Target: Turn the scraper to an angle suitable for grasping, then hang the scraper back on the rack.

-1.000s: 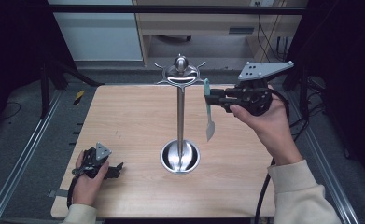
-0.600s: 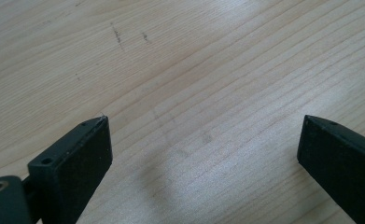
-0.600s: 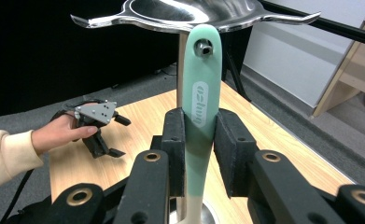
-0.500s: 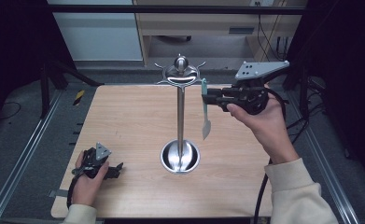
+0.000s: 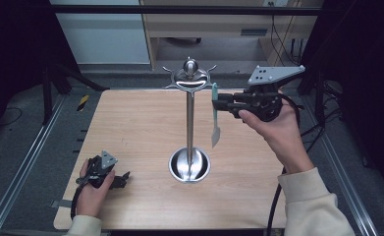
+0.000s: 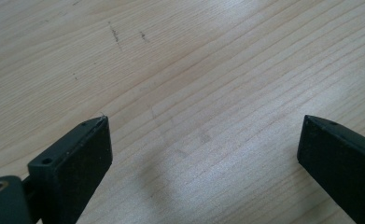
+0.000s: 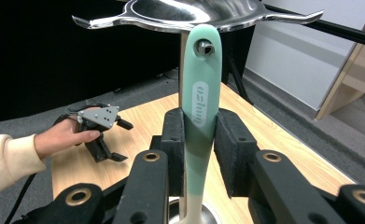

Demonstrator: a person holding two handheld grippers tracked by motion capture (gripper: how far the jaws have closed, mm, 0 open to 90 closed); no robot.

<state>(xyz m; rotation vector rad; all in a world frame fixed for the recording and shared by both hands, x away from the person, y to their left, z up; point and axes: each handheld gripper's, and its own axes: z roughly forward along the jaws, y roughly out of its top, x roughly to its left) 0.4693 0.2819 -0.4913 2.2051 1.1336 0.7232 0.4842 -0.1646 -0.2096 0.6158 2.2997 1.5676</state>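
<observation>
**Right gripper lines up utensil's hang hole w/ rack hook**

Right gripper (image 5: 220, 104) is clenched on the teal handle of a utensil (image 5: 214, 115), held up beside the pole of the chrome hanging rack (image 5: 190, 123), just below its top disc. The utensil hangs upright, blade end down, well above the counter (image 5: 130, 128). Left gripper (image 5: 122, 178) rests low on the counter's near-left corner, jaws spread w/ nothing between them.

Step in hand, as I judge it: hanging the utensil on the rack. Handle top is near a hook arm but not yet on it. Next move prob. calls for lifting a bit and sliding the hang hole over a hook tip, then letting go only once the weight sits on the hook; the grip is mid-handle, so there's room above the pads.

Views differ:
- Right gripper view: utensil (image 7: 200, 112) pinched between both pads, hang hole close under the rack disc (image 7: 189, 14), logo on the handle; left gripper (image 7: 106, 135) far off.
- High view: rack base, and the gap between utensil and pole.
- Left gripper view: bare counter (image 6: 194, 70) between spread jaws.
</observation>
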